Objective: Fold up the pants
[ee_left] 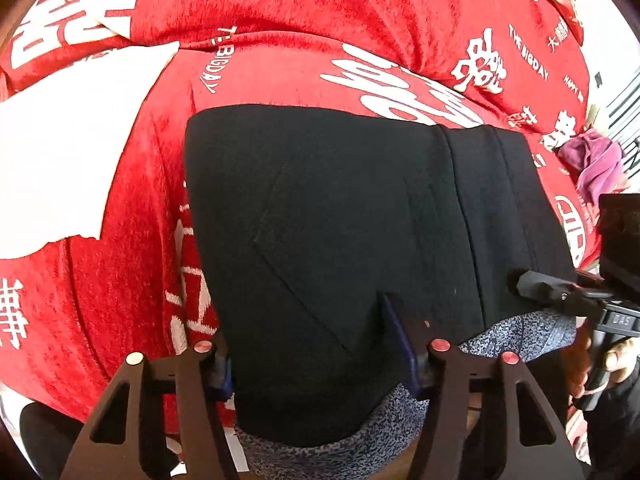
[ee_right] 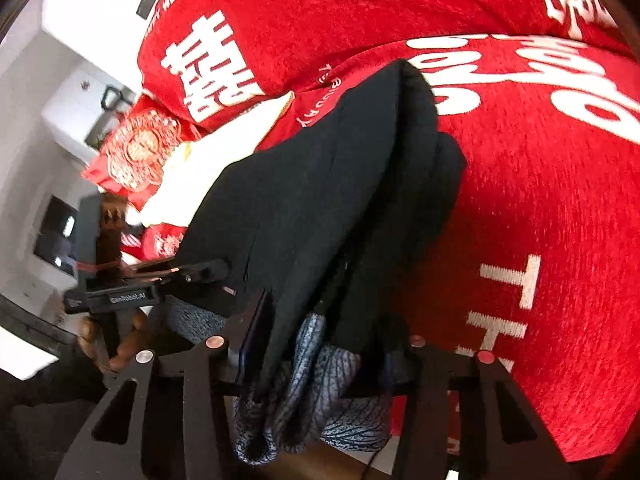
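folded black pants [ee_left: 360, 240], long axis running away across red blanket [ee_left: 280, 20]

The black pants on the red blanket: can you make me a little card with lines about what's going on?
thing: black pants, folded into a thick stack
lining: speckled grey fabric showing at the near edge
under them: red blanket with white writing
left gripper: shut on the near edge of the pants
right gripper: shut on the same stack, farther along
nearby: purple cloth and white cloth on the blanket

One black pants [ee_left: 360, 220], one red blanket [ee_left: 280, 20], two hand-held grippers.
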### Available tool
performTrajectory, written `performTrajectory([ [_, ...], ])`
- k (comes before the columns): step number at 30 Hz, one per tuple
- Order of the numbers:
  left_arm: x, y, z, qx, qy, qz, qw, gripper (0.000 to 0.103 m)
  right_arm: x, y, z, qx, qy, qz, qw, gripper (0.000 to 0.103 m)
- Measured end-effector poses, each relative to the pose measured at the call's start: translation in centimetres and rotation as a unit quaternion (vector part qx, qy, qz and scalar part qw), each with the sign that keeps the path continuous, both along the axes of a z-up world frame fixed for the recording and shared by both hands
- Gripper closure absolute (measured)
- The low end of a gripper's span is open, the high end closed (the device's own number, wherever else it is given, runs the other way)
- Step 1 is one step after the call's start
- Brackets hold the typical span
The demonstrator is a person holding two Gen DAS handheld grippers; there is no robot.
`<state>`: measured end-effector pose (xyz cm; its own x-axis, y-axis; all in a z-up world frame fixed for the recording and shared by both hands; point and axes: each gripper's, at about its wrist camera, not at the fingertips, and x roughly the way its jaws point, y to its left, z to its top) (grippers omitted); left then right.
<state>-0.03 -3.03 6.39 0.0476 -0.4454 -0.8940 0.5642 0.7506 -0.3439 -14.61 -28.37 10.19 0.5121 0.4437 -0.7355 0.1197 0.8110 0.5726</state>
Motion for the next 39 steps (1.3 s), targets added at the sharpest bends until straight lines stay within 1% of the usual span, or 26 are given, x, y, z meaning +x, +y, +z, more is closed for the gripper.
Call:
performTrajectory([
  [2, 0.0, 0.2, 0.6, -0.004, -0.001, 0.001, 1.0000, 0.052, 0.0, 0.2, 0.3, 0.001, -0.002, -0.002, 1.000, 0.055],
  [3, 0.0, 0.2, 1.1, -0.008, -0.001, 0.001, 1.0000, 0.053, -0.1, 0.4, 0.7, -0.002, -0.005, 0.000, 1.000, 0.055],
  [5, -0.2, 0.3, 2.3, -0.018, -0.003, 0.001, 0.9998, 0.053, -0.3, 1.0, 2.0, -0.013, -0.018, 0.006, 1.000, 0.056],
  [8, -0.4, -0.7, 4.6, -0.025, -0.025, -0.006, 0.9994, 0.053, -0.2, 1.4, 3.7, -0.017, -0.034, 0.008, 0.999, 0.056],
  [10, -0.1, -1.4, 6.3, -0.040, -0.036, -0.011, 0.9985, 0.053, -0.4, 0.8, 4.9, -0.020, -0.043, 0.003, 0.999, 0.056],
  [13, 1.0, -3.7, 8.6, -0.062, -0.042, -0.019, 0.9971, 0.053, -0.8, -1.4, 6.5, -0.016, -0.062, -0.013, 0.998, 0.056],
  [17, 3.5, -9.2, 9.7, -0.068, -0.043, -0.028, 0.9964, 0.053, 0.2, -5.5, 7.9, -0.019, -0.075, -0.033, 0.996, 0.056],
  [20, 6.2, -12.8, 8.9, -0.065, -0.020, -0.025, 0.9974, 0.053, 2.1, -9.8, 7.2, -0.007, -0.065, -0.048, 0.997, 0.056],
  [22, 7.9, -14.5, 7.2, -0.059, 0.004, -0.016, 0.9982, 0.053, 3.7, -12.4, 6.2, 0.000, -0.052, -0.054, 0.997, 0.056],
  [25, 9.7, -15.8, 3.3, -0.041, 0.049, -0.003, 0.9979, 0.053, 5.9, -15.5, 2.9, 0.020, -0.016, -0.061, 0.998, 0.055],
  [26, 10.1, -16.2, 1.5, -0.024, 0.057, -0.001, 0.9981, 0.047, 6.4, -16.1, 1.6, 0.022, -0.004, -0.061, 0.998, 0.053],
  [27, 10.5, -16.2, -0.1, -0.011, 0.065, 0.006, 0.9978, 0.036, 7.0, -17.0, -0.2, 0.026, 0.019, -0.067, 0.997, 0.052],
  [28, 10.6, -15.8, -1.0, -0.017, 0.080, 0.011, 0.9966, 0.033, 7.4, -17.5, -1.6, 0.033, 0.036, -0.072, 0.996, 0.047],
  [29, 10.7, -15.2, -1.6, -0.029, 0.091, 0.016, 0.9953, 0.030, 7.6, -18.0, -2.8, 0.048, 0.041, -0.076, 0.995, 0.043],
  [30, 10.8, -14.6, -1.6, -0.041, 0.096, 0.018, 0.9944, 0.030, 7.5, -18.7, -3.7, 0.078, 0.039, -0.084, 0.993, 0.040],
  [31, 10.8, -14.0, -1.3, -0.047, 0.094, 0.017, 0.9943, 0.030, 7.3, -19.1, -4.0, 0.092, 0.038, -0.090, 0.991, 0.035],
  [32, 10.7, -13.4, -0.8, -0.044, 0.085, 0.016, 0.9953, 0.030, 6.9, -19.3, -4.0, 0.098, 0.034, -0.097, 0.990, 0.035],
  [34, 10.5, -12.0, 0.8, -0.039, 0.060, 0.019, 0.9972, 0.030, 5.5, -19.6, -2.9, 0.089, 0.014, -0.114, 0.989, 0.035],
  [36, 10.4, -10.5, 2.5, -0.038, 0.033, 0.030, 0.9983, 0.030, 3.5, -19.9, -1.2, 0.073, -0.014, -0.157, 0.985, 0.035],
  [37, 10.2, -9.7, 3.6, -0.045, 0.023, 0.034, 0.9981, 0.030, 2.4, -19.8, -0.1, 0.066, -0.038, -0.176, 0.981, 0.035],
  [38, 9.9, -9.4, 4.5, -0.058, 0.019, 0.035, 0.9975, 0.030, 1.1, -19.6, 1.1, 0.065, -0.066, -0.184, 0.978, 0.034],
  [39, 9.3, -9.3, 5.6, -0.077, 0.019, 0.032, 0.9963, 0.030, 0.1, -18.8, 2.5, 0.075, -0.102, -0.183, 0.975, 0.031],
])
